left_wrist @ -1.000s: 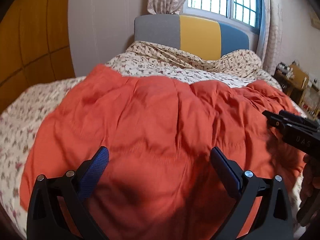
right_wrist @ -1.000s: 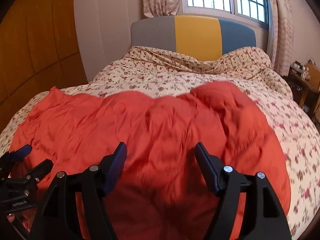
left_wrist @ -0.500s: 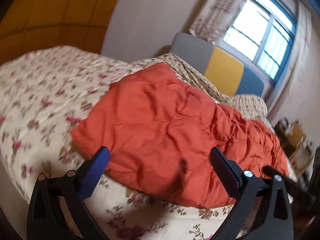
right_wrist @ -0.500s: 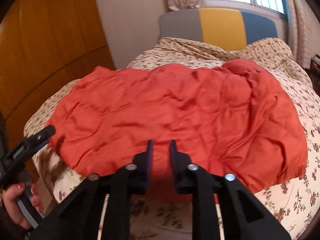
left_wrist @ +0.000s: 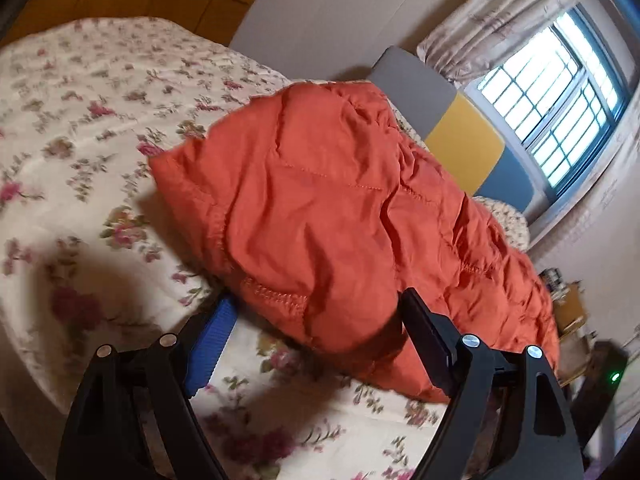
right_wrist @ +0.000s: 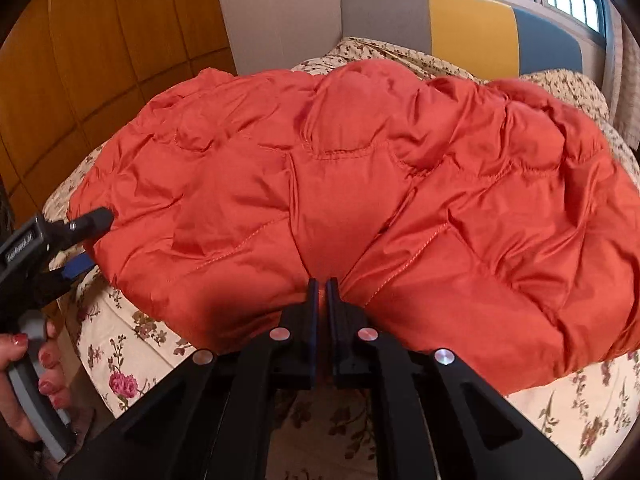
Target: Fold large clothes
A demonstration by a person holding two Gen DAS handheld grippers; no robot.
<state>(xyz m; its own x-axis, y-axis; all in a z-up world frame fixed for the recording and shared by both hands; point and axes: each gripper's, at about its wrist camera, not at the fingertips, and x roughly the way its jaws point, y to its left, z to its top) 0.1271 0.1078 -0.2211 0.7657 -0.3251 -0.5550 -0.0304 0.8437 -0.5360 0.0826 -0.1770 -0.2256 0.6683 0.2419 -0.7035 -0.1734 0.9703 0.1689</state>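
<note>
Looking along the left gripper (left_wrist: 316, 320), the view showed its two fingers standing wide and lately narrowing, one on either side of a corner of the orange quilted jacket (left_wrist: 340, 208). The blue-padded finger (left_wrist: 210, 344) lay beneath that corner, against the floral bedspread (left_wrist: 80, 128), while the black finger sat just beside the cloth on the other side; neither pad could be seen pressing on the fabric. From this corner the jacket stretched away toward the grey, yellow and blue headboard (left_wrist: 460, 132), and beyond the headboard stood a barred window (left_wrist: 560, 92) with a pale curtain.

From the right wrist, the right gripper (right_wrist: 322, 292) was seen with its fingers drawn together on a fold at the near edge of the jacket (right_wrist: 360, 184), a sliver of orange cloth pinched between the pads. The jacket lay spread over the bedspread (right_wrist: 132, 344), its far edge close to the headboard (right_wrist: 468, 28). At the jacket's left corner the left gripper (right_wrist: 86, 240) straddled the edge, carried by a hand (right_wrist: 24, 380) with red nails. Wooden panelling (right_wrist: 80, 60) rose past that same corner.
</note>
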